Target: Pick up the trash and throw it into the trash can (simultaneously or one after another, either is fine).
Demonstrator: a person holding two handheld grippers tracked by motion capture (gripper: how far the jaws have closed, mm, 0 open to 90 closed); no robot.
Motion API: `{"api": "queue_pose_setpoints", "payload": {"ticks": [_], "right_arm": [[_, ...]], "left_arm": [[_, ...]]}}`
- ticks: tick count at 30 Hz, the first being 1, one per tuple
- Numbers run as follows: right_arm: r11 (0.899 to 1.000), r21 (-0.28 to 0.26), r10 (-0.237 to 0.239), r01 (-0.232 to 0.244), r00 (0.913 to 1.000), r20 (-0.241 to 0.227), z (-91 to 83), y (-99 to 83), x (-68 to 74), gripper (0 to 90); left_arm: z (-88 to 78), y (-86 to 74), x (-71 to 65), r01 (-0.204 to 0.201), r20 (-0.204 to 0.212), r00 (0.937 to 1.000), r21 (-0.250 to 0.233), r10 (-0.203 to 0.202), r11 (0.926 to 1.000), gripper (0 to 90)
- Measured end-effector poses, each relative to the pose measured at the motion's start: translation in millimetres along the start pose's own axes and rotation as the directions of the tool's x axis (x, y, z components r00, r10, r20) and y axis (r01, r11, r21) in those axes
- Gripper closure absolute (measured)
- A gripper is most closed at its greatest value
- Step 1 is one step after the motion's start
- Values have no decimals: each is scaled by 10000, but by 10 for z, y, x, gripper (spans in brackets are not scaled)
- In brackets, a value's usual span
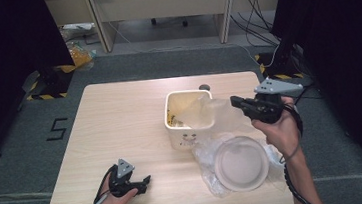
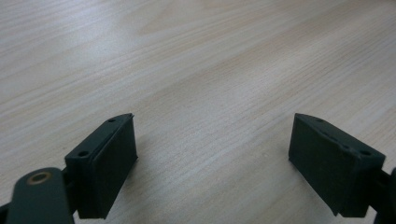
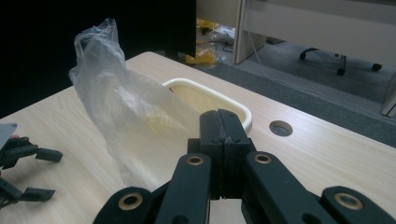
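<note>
While right gripper (image 1: 236,101) pinches plastic bag (image 1: 205,110), bin (image 1: 184,132), plate (image 1: 240,163) beside

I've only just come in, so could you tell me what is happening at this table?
A person works with two handheld grippers. The right gripper is shut on a clear plastic bag, holding it over a cream bin. The left gripper rests open on the wooden table. A round plastic lid lies beside the bin.
</note>
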State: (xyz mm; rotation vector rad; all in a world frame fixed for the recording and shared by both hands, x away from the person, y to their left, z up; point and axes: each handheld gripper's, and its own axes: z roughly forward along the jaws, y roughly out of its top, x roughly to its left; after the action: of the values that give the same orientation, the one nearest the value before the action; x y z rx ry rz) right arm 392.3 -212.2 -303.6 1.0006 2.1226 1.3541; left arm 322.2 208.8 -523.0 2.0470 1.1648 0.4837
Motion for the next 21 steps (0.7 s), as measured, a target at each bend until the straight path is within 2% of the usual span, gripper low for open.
{"api": "queue_pose_setpoints", "payload": {"ticks": [1, 2, 10, 16, 21], "right_arm": [[9999, 141, -60, 60, 10000, -4, 108, 85, 4, 900], [9999, 141, -60, 60, 10000, -4, 108, 85, 4, 900], [9975, 659, -243, 246, 9997, -55, 555, 452, 5, 900], [9930, 1155, -231, 249, 9996, -163, 914, 525, 45, 900], [9838, 1784, -154, 181, 9997, -162, 1229, 471, 17, 900]], "left_arm": [[1, 0, 0, 3, 2, 10000, -6, -3, 10000, 145], [0, 0, -1, 3, -3, 10000, -3, -3, 10000, 145], [0, 0, -4, 2, -28, 10000, 3, -2, 10000, 144], [1, -1, -4, -4, -35, 10000, -5, 4, 10000, 143], [-2, 0, -3, -25, -25, 10000, 26, 25, 10000, 144]]}}
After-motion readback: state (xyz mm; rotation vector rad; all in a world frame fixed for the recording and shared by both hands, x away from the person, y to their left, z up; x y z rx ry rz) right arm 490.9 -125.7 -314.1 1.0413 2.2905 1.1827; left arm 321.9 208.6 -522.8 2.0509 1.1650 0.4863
